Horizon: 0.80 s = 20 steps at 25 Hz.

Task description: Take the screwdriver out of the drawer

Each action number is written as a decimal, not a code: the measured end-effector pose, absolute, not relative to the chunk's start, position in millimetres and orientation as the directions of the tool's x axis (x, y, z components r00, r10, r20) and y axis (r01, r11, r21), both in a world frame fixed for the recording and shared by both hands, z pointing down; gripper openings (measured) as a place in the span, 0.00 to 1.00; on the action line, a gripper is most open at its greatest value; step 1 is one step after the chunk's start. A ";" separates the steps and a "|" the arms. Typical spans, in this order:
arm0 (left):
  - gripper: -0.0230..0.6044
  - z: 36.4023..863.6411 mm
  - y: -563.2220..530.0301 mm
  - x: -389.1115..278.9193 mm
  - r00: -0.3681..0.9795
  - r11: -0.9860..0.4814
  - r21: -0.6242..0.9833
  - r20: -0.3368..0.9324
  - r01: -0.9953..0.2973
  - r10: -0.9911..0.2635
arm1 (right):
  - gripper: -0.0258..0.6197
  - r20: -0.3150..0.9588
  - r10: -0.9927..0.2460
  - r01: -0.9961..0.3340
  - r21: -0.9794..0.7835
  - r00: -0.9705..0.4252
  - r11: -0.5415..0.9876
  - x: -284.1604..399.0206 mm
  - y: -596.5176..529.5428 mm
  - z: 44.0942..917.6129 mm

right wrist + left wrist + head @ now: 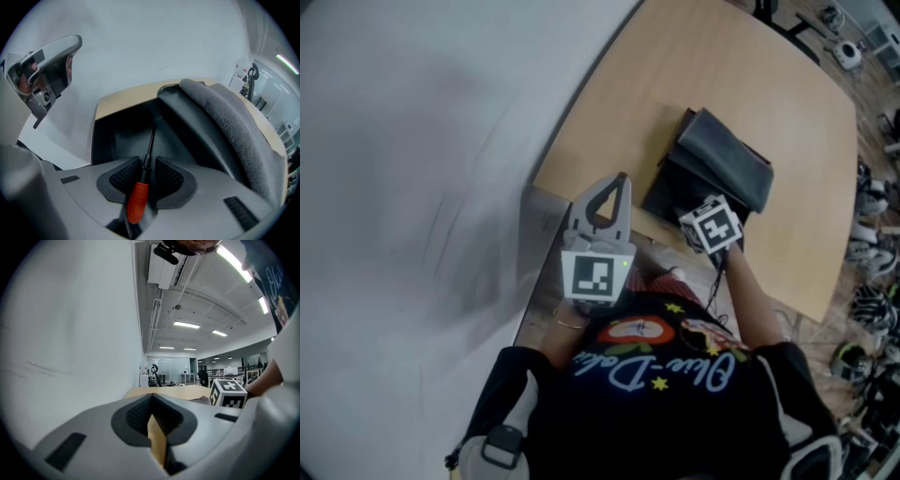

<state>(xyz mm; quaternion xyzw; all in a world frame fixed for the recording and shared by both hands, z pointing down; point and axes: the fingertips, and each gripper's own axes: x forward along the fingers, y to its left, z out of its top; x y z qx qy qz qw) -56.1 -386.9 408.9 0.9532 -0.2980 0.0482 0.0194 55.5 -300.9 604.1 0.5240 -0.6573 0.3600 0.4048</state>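
At the dark drawer point(117, 138), the right gripper point(143, 164) stood spread around the screwdriver point(138, 200) (orange handle, black shaft). The left gripper point(152, 405) pinched a thin tan board point(157, 440).

Left gripper point(622, 180) point(157, 425), at the near left, points roughly level and away from the body, its jaws closed on a thin tan board point(158, 442); the left wrist point(569, 323) stays tucked close to the torso. Right gripper point(707, 231) point(148, 163), to the right and slightly farther out on an extended right forearm point(752, 292), tips steeply downward, with jaws apart and a screwdriver point(138, 200) lying unpressed between them.
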 end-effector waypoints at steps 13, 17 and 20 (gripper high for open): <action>0.04 409.6 -386.1 -64.0 0.813 -0.818 -0.001 0.113 -0.575 -0.571 | 0.12 0.884 -0.462 -0.989 0.000 -0.069 0.148 66.7 -300.9 603.1; 0.04 409.2 -384.9 -65.6 0.809 -0.815 -0.002 0.116 -0.579 -0.576 | 0.12 0.855 -0.515 -0.993 0.012 -0.051 0.117 67.1 -301.1 590.3; 0.04 407.5 -382.8 -64.3 0.811 -0.816 -0.005 0.116 -0.577 -0.574 | 0.12 0.810 -0.584 -0.995 0.021 -0.041 0.099 70.5 -301.8 577.5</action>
